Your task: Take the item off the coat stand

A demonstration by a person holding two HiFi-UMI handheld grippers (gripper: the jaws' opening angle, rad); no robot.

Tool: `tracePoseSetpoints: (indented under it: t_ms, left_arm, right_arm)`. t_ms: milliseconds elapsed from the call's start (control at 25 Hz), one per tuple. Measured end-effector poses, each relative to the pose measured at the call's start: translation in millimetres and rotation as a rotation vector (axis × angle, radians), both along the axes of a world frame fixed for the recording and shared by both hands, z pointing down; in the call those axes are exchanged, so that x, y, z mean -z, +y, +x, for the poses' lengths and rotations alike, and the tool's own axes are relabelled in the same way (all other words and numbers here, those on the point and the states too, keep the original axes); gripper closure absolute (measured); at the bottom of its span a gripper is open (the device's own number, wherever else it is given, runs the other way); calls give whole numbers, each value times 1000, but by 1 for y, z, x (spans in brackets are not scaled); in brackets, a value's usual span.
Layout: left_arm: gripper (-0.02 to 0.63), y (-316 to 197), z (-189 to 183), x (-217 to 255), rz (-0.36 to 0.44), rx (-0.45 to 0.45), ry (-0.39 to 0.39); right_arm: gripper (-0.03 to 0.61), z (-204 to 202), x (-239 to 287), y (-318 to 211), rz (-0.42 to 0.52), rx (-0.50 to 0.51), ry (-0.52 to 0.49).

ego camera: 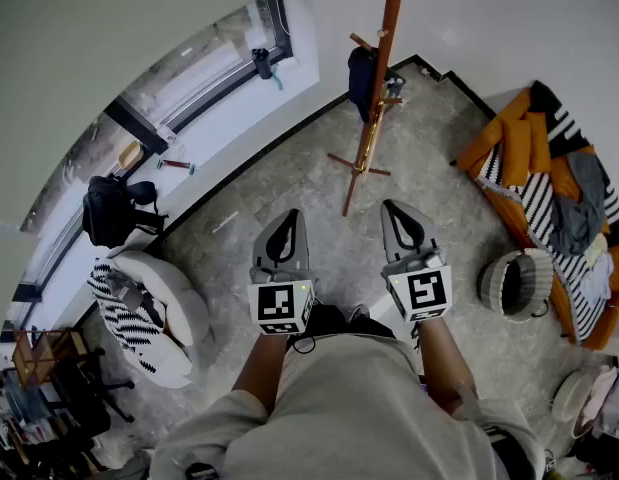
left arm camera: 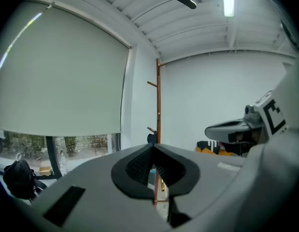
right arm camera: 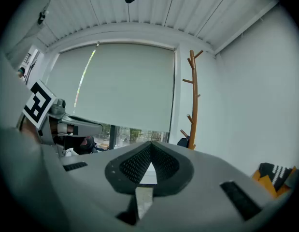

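A tall wooden coat stand (ego camera: 384,58) rises in the far corner of the room, its feet spread on the stone floor. A dark blue item (ego camera: 361,78) hangs from a low peg on its left side. Both grippers are held side by side well short of the stand, pointing towards it. The left gripper (ego camera: 289,214) and the right gripper (ego camera: 392,207) are both shut with nothing in them. In the left gripper view the stand (left arm camera: 158,105) and the dark item (left arm camera: 151,138) show just above the closed jaw tips. In the right gripper view the stand (right arm camera: 193,100) is to the right, with the item (right arm camera: 183,142) low on it.
A grey woven basket (ego camera: 516,285) sits on the floor at the right, beside a couch (ego camera: 544,168) piled with orange and striped cushions and clothes. At the left are a white chair (ego camera: 169,308) and a black backpack (ego camera: 111,208) by the window.
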State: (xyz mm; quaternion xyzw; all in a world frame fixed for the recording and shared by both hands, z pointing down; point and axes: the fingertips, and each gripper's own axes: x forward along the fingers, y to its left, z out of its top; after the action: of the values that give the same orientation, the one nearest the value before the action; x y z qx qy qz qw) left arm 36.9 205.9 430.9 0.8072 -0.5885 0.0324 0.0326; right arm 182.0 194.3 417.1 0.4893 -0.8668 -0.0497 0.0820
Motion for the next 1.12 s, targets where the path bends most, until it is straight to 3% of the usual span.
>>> tracePoseSetpoints:
  t_ms: [440, 720, 1120]
  left_arm:
    - [603, -10, -57, -26, -81, -41, 41]
    - [603, -9, -90, -47, -119, -45, 67]
    - [603, -48, -160, -58, -148, 81, 60]
  right_arm:
    - [572, -51, -21, -16, -56, -32, 4]
    - [572, -97, -43, -24, -109, 17, 33]
    - [572, -177, -56, -90, -141, 154, 15]
